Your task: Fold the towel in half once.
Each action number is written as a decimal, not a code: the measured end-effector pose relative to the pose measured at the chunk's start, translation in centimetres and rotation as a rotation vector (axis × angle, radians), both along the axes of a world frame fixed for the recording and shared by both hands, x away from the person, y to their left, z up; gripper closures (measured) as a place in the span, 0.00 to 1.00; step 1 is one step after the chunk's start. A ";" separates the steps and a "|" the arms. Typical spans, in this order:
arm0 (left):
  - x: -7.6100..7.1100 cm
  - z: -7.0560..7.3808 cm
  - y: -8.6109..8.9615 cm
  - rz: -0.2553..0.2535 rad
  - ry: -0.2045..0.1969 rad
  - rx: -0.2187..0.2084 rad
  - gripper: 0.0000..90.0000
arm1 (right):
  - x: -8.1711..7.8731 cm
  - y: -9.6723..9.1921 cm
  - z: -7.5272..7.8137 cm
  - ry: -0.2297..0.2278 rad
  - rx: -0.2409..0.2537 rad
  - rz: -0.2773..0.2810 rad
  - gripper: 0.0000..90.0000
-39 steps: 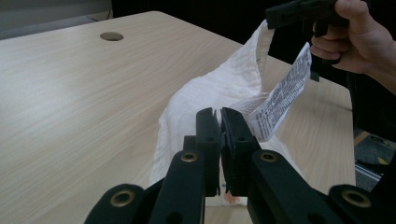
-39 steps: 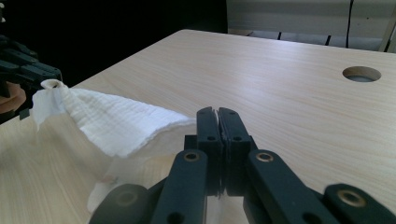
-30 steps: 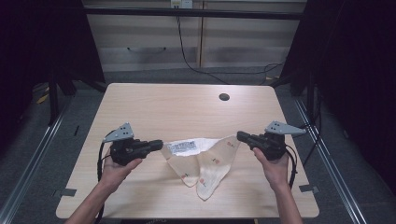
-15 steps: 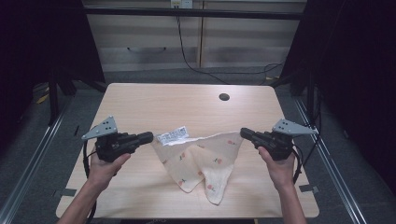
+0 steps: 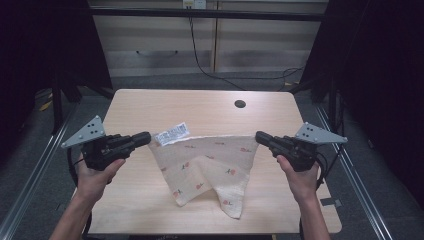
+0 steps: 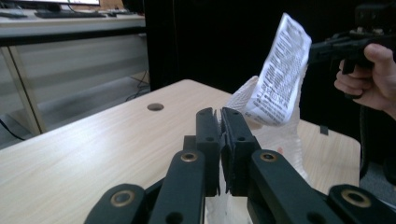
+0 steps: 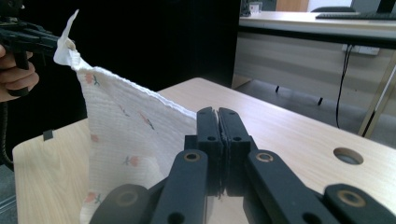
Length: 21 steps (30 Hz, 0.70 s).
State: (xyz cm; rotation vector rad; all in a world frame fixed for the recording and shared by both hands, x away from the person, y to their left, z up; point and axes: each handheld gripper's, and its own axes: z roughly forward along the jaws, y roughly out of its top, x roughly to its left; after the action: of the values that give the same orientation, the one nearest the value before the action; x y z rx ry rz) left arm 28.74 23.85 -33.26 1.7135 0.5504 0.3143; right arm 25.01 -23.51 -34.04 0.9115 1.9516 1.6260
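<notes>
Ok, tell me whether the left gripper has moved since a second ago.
Yes. In the high view the left gripper has gone left, away from the table's hole, drawing the cloth taut.

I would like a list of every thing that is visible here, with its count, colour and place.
cloth: one, cream with small red flowers, held up by two top corners, lower part hanging to the table
label: one, white with print, at the cloth's corner by the left hand-held gripper
table: one, light wood
hole: one, dark, far right of the table
left hand-held gripper: one, black, shut on cloth
right hand-held gripper: one, black, shut on cloth
</notes>
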 end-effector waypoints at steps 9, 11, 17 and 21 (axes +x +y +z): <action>0.5 0.5 -0.9 0.015 -0.006 0.026 0.96 | 0.4 -0.9 0.3 0.008 -0.018 -0.027 0.98; 1.3 0.5 -1.4 0.025 -0.005 0.056 0.96 | 1.0 -1.2 0.0 0.022 -0.020 -0.038 0.98; 5.3 -1.5 -3.1 0.071 0.067 0.111 0.96 | 4.3 -1.7 -1.6 0.092 -0.040 -0.065 0.98; 7.9 -3.7 -3.8 0.096 0.131 0.142 0.96 | 7.3 -1.8 -3.4 0.164 -0.081 -0.083 0.98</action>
State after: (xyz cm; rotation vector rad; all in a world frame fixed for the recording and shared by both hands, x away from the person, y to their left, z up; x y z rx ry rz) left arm 36.60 20.04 -36.98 1.8574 0.7228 0.3169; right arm 32.29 -25.34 -37.44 1.1083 2.0428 1.4557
